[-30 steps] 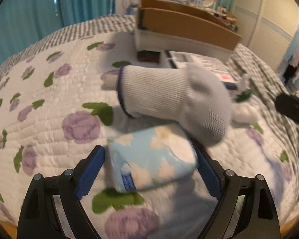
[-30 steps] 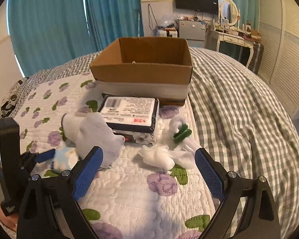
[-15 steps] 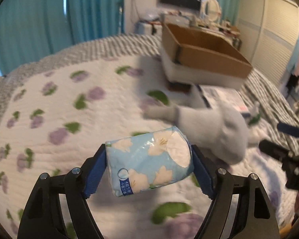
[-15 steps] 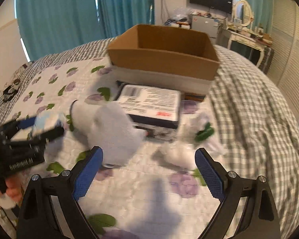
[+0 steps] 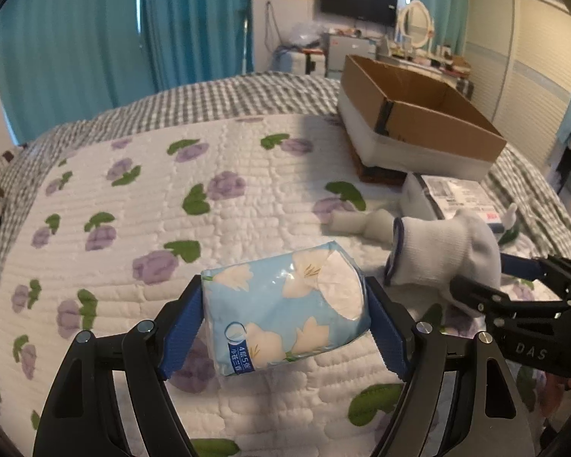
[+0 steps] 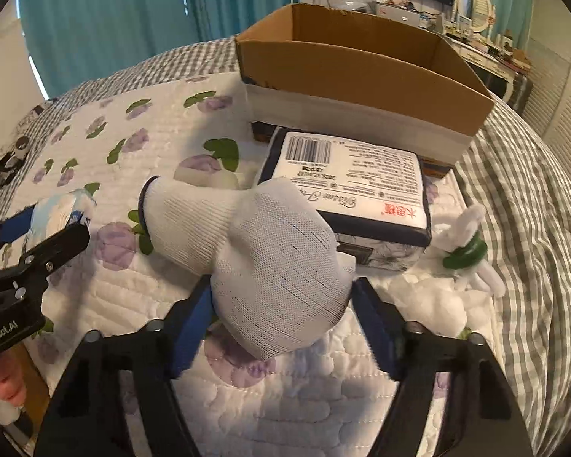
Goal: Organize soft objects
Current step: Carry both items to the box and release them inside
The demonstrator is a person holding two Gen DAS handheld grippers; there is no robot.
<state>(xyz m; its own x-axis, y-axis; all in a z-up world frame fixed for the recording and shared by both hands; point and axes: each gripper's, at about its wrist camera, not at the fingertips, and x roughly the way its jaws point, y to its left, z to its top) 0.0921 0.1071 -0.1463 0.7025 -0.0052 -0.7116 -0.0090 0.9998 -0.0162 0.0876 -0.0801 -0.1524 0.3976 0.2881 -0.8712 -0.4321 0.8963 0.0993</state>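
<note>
My left gripper (image 5: 283, 320) is shut on a light blue floral tissue pack (image 5: 285, 312) and holds it above the quilt. It also shows in the right wrist view (image 6: 63, 213). My right gripper (image 6: 281, 304) is closed around the toe end of a white sock (image 6: 262, 251); the sock's cuff points left. The sock also shows in the left wrist view (image 5: 441, 255), with the right gripper (image 5: 487, 278) around it. An open cardboard box (image 6: 361, 76) stands at the back of the bed.
A flat wrapped tissue package (image 6: 354, 186) lies in front of the box. A small white plush with a green band (image 6: 464, 251) lies to the right. White fluffy material (image 6: 430, 304) lies beside it. The flowered quilt (image 5: 152, 205) covers a checked bedspread (image 6: 533, 228).
My left gripper has lifted the tissue pack off the quilt. My right gripper has moved forward and left and closed around the sock's toe end.
</note>
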